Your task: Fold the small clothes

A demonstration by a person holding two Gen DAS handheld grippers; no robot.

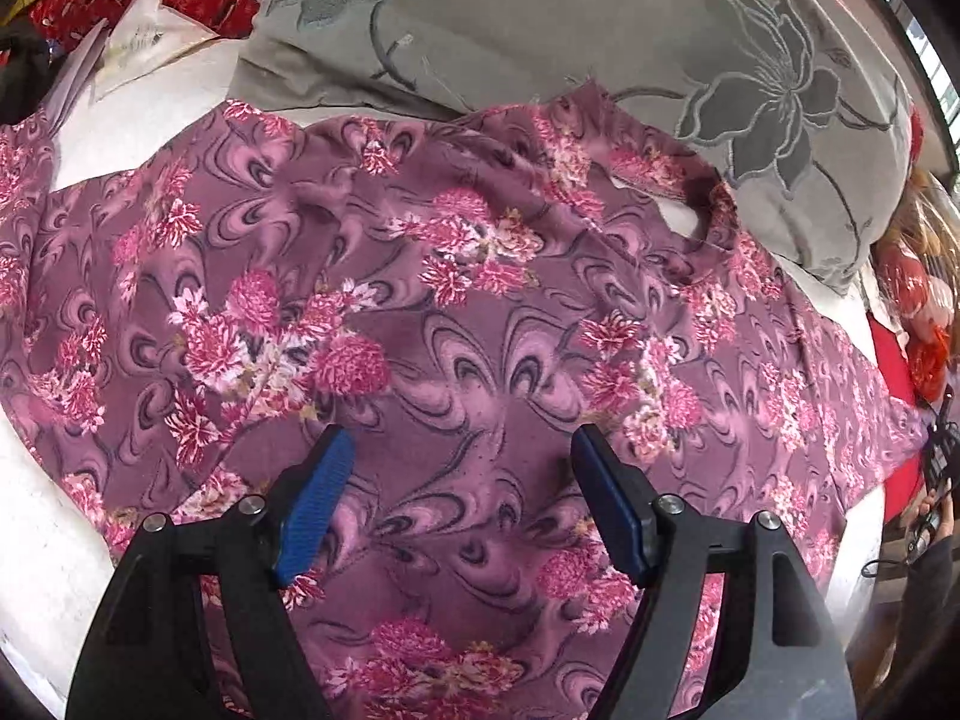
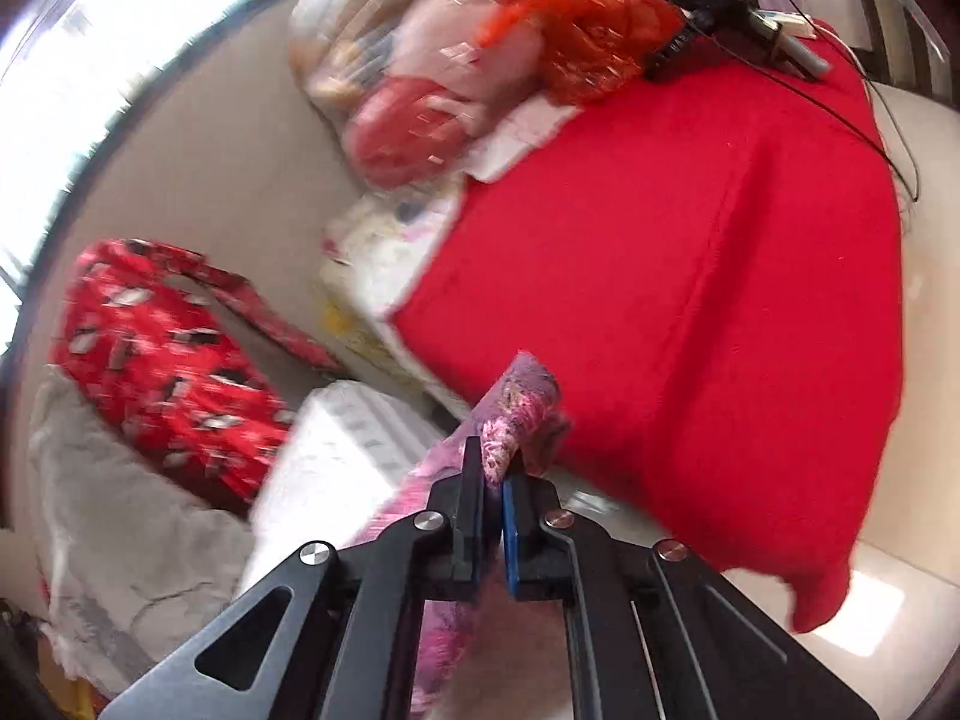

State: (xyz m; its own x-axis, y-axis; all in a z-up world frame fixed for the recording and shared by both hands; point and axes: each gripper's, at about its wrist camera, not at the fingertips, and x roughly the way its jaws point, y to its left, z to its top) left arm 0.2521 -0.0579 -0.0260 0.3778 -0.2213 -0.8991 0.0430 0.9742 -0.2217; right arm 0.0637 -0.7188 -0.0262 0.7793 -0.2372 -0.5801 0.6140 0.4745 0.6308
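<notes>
**Desk:** What does the left wrist view show?

**Photographer:** A purple floral garment [image 1: 456,312] spread across the white surface [image 1: 42,516], filling the middle of the frame, neckline toward the upper right beside a grey flowered cushion [image 1: 600,42]. The left gripper [image 1: 459,468] hangs over its lower centre, blue pads [image 1: 315,504] spread wide, nothing between them.

**Desk:** And the right?

**Photographer:** The right gripper [image 2: 493,480], bottom centre of its blurred frame, is pinched tight on a bunched edge of the same cloth, a strip trailing toward the lower left. A red blanket [image 2: 690,300] fills the right side; a red patterned garment [image 2: 162,360] lies at the left.

**Desk:** Which way does the cloth run?

**Photographer:** Its long axis looks left to right in the left view. The right arm has the edge; the left hovers above the body and is probably nearer any crease line. My read: the fold turns on carrying the held edge across that axis.
</notes>
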